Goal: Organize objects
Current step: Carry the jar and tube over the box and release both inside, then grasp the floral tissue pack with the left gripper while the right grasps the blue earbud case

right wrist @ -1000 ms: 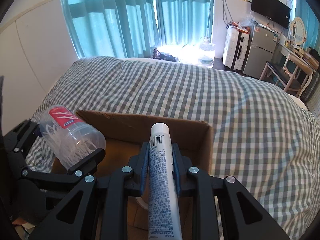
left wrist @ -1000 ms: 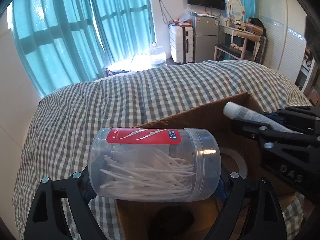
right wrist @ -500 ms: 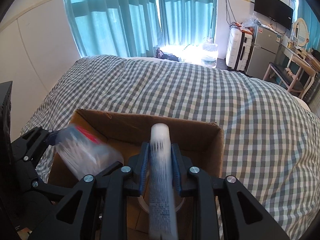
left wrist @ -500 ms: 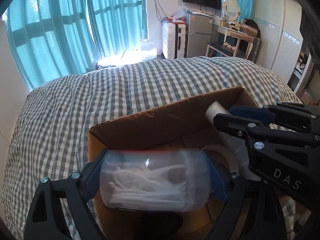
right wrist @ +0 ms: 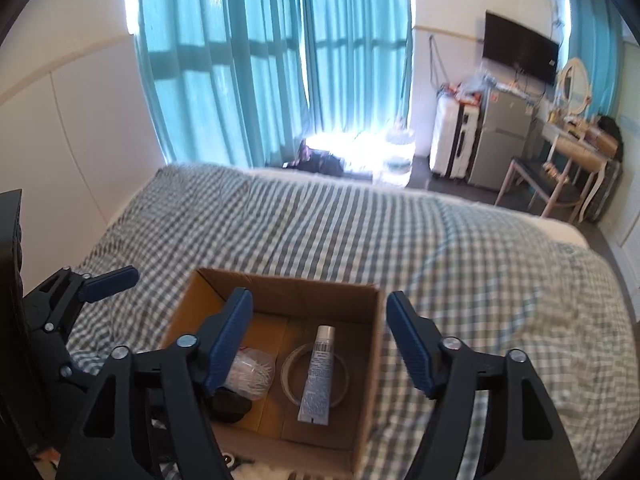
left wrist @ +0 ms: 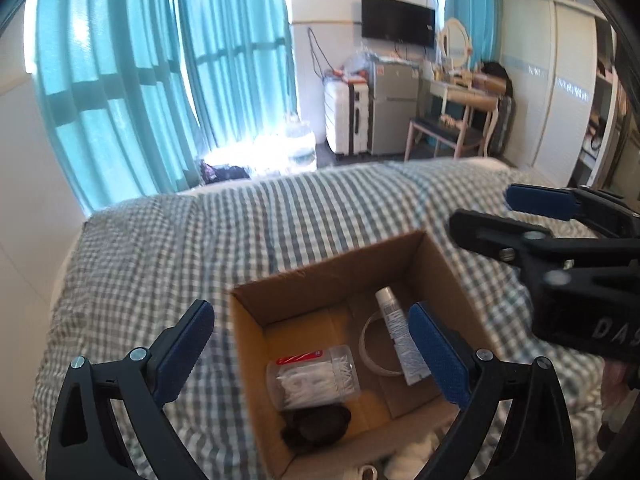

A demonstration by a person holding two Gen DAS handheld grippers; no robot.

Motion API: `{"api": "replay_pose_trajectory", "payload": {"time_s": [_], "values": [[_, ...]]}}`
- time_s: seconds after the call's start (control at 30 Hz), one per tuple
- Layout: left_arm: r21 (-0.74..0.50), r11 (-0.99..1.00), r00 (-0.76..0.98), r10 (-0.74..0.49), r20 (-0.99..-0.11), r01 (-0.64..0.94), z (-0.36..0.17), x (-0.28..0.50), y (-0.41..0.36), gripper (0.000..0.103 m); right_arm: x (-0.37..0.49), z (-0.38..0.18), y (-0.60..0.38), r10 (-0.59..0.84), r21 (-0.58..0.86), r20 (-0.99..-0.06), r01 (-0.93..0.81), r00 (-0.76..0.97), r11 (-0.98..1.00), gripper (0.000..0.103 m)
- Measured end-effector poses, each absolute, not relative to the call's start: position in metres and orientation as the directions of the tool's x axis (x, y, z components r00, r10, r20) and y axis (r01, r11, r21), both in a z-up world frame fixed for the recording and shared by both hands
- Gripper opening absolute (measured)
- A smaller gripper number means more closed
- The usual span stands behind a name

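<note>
An open cardboard box sits on the checked bed. Inside lie a clear jar of cotton swabs with a red label, a white tube resting on a roll of tape, and a dark object. My left gripper is open and empty above the box. My right gripper is open and empty above the box; it also shows in the left wrist view.
The grey-checked bedspread stretches beyond the box. Teal curtains hang behind the bed. A white suitcase, a small fridge and a dressing table with chair stand at the far right.
Both grippers opened and rose. The swab jar dropped from my left gripper into the box, and the tube dropped from my right gripper onto the tape roll.
</note>
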State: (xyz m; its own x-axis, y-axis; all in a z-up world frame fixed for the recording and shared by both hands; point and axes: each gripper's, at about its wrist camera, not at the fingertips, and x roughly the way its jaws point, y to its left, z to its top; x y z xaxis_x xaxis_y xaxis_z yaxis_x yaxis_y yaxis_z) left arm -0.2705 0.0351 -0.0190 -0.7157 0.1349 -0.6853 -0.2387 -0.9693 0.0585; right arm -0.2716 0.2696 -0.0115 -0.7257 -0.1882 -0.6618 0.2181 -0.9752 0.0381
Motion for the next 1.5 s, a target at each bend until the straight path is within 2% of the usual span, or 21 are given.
{"api": "replay_pose_trajectory", "payload": {"time_s": [0.13,0.33,0.57,0.73,0.9,1.23,1.5], "values": [[0.061,-0.977,-0.753,0.115,-0.648,-0.202,0.024,-0.237,0.019,0.103,-0.235,0.032,0.273,-0.183,0.019,-0.615,0.217,-0.767,-0.976,0.083],[0.083,-0.985,-0.787,0.071,-0.613,-0.153,0.061,-0.191,-0.001,0.103,-0.175,0.079,0.272,-0.193,-0.009,-0.562,0.24,-0.804,-0.971,0.087],[0.071,-0.993,-0.795,0.036,-0.605,-0.099,0.064,-0.146,-0.033,0.103,-0.116,0.083,0.271,-0.22,-0.024,-0.556,0.28,-0.802,-0.96,0.088],[0.094,-0.993,-0.79,-0.003,-0.613,-0.069,0.04,-0.124,-0.048,0.103,-0.093,0.048,0.264,-0.229,-0.03,-0.596,0.306,-0.769,-0.951,0.088],[0.118,-0.99,-0.767,-0.021,-0.642,-0.072,-0.008,-0.111,-0.047,0.103,-0.092,-0.004,0.263,-0.25,0.006,-0.647,0.323,-0.72,-0.946,0.088],[0.094,-0.984,-0.633,0.024,-0.774,-0.153,-0.12,-0.12,-0.012,0.103,-0.117,-0.112,0.251,-0.248,0.049,-0.774,0.336,-0.583,-0.941,0.088],[0.073,-0.964,-0.547,0.082,-0.833,-0.256,-0.159,-0.129,0.013,0.103,-0.131,-0.16,0.277,-0.283,0.166,-0.825,0.268,-0.49,-0.949,0.088]]}}
